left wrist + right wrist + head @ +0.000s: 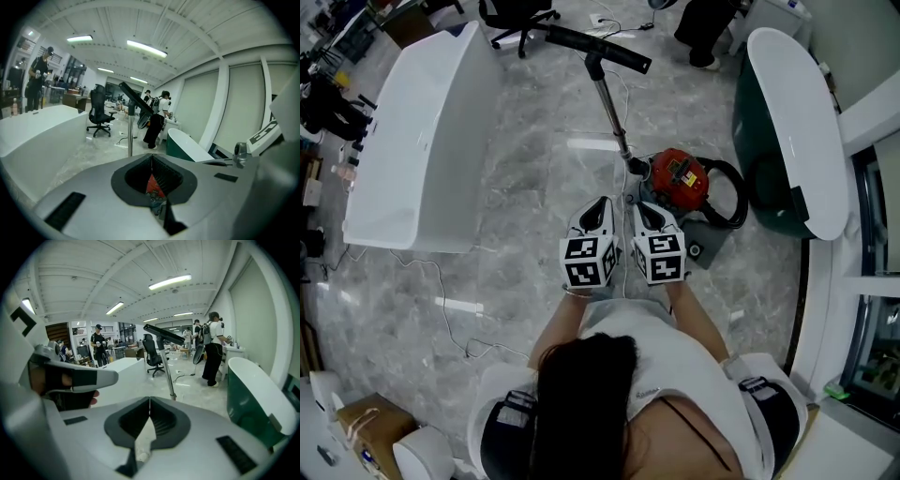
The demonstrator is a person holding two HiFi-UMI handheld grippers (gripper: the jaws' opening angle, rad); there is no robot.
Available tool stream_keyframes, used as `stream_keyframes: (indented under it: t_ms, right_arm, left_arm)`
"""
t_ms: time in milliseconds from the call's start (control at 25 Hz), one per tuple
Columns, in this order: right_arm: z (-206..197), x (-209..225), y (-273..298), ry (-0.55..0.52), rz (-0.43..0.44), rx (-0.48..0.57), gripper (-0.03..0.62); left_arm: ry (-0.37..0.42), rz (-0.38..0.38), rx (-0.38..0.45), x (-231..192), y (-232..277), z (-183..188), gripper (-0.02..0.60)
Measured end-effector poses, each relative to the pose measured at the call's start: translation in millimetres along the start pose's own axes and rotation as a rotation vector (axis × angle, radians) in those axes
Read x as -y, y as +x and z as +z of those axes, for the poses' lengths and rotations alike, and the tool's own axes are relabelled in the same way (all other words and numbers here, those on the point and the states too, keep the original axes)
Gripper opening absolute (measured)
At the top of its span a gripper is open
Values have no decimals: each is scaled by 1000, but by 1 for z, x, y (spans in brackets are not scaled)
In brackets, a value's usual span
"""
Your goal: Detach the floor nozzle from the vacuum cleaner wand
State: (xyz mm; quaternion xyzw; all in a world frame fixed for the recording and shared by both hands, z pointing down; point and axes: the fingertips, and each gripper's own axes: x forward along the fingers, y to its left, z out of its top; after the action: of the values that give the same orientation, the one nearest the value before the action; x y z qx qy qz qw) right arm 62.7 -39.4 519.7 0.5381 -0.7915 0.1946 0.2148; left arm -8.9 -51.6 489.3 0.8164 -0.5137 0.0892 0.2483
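Head view: hand-held grippers [603,202] [644,206] closed, empty

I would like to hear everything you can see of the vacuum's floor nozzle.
The floor nozzle is a long, flat black bar, plastic by its look, joined at its middle to the top end of the shiny metal wand. It sits tilted, up off the floor; nothing else touches it.

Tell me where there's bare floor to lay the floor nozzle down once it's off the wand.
Best: the open marble between the white tub and the wand. Lower left floor is free apart from a thin cable. Crowded: right of the wand, where the red vacuum body and black hose sit beside the green tub.
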Motion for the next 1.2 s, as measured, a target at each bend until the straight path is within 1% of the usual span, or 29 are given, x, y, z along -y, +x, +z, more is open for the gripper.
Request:
stream_keyframes:
  t_ms: [80, 200, 320, 480, 760, 920, 1000, 1120, 1200]
  right_arm:
    - [4, -2, 11, 1, 12, -15, 15]
    - [13, 0, 22, -4, -6, -19, 15]
    - [25, 3, 34, -6, -14, -13, 15]
    - [37, 3, 51, 10, 6, -12, 15]
    - [52, 5, 80, 41, -20, -12, 15]
    - [64, 7, 95, 60, -8, 8, 15]
    - [71, 5, 101, 91, 17, 31, 15]
    - [81, 1, 109, 134, 41, 55, 15]
    - [88, 1, 112, 131, 36, 62, 15]
  left_arm:
    - [-5, -27, 14, -4, 7, 8, 5]
    - [-27, -61, 23, -10, 18, 19, 5]
    - [-16, -60, 27, -19, 29, 30, 5]
    - [-10, -78, 24, -30, 46, 44, 5]
    - [18, -106, 7, -49, 70, 57, 5]
    - [32, -123, -6, -55, 85, 64, 5]
    - [41, -132, -3, -58, 88, 68, 5]
    - [47, -128, -3, -69, 92, 74, 5]
    - [44, -118, -1, -78, 94, 79, 5]
